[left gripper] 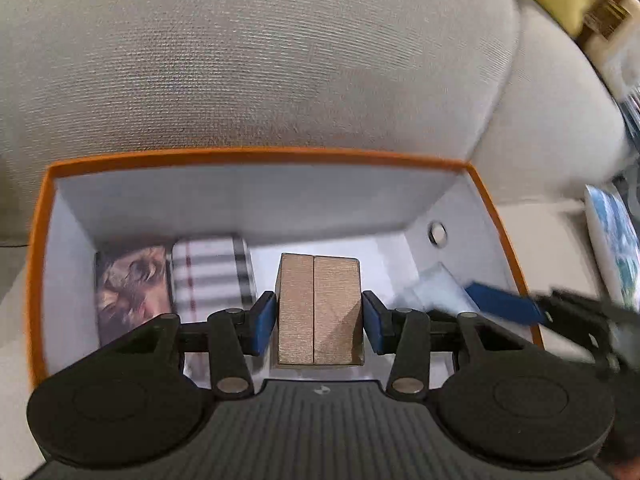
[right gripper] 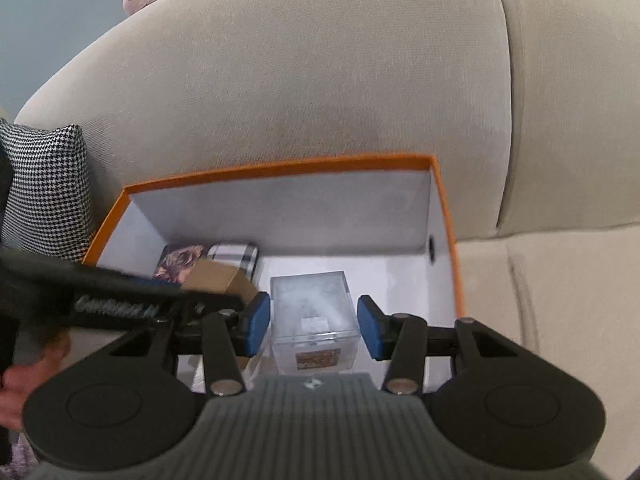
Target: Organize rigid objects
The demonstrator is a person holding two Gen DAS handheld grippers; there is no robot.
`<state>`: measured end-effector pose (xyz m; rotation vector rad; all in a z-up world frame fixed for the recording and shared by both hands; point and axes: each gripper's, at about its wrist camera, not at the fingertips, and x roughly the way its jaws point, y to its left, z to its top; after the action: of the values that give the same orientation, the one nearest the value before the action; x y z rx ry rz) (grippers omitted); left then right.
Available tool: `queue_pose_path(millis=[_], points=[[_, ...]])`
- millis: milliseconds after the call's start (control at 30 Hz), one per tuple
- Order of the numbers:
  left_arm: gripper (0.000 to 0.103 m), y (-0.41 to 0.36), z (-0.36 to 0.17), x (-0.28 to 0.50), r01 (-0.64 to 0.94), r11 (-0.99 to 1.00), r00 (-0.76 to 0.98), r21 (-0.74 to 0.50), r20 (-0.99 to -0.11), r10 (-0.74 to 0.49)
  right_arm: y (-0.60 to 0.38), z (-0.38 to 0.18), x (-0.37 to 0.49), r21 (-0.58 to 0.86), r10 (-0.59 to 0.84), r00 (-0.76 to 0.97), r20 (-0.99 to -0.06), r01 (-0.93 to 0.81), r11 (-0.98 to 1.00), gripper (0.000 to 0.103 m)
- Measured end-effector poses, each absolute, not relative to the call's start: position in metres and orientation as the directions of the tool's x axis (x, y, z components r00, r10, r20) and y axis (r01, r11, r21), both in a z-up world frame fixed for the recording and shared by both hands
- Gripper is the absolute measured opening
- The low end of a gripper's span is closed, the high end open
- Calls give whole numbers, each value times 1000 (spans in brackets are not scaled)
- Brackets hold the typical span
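A home living room. A beige fabric sofa (right gripper: 320, 92) fills the background, with a houndstooth cushion (right gripper: 48, 188) at one end. An orange box (left gripper: 256, 157) sits on its seat.

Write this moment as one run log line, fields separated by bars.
left hand-held gripper: shut on brown box | right hand-held gripper: shut on clear cube | both over orange box

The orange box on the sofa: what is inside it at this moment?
Inside the orange box: a picture-printed box and a plaid box side by side at the left, a tan box in the left tongs, a clear cube in the right tongs. The floor beneath them is hidden.
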<state>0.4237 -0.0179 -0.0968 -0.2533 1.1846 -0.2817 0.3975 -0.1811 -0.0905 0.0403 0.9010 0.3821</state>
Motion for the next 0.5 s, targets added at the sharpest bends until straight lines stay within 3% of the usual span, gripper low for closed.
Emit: queue_pose_path(millis=[100,500], points=[[52,-22,-109,438,55,919,346,-391,-855,-385,-178,-90,402,147,317,566,-761,-326,934,49],[52,-42,-138,465,96,927,317,-362,-872,-373,-160,-109,423,-6,230,566,-792,-385,923,49]])
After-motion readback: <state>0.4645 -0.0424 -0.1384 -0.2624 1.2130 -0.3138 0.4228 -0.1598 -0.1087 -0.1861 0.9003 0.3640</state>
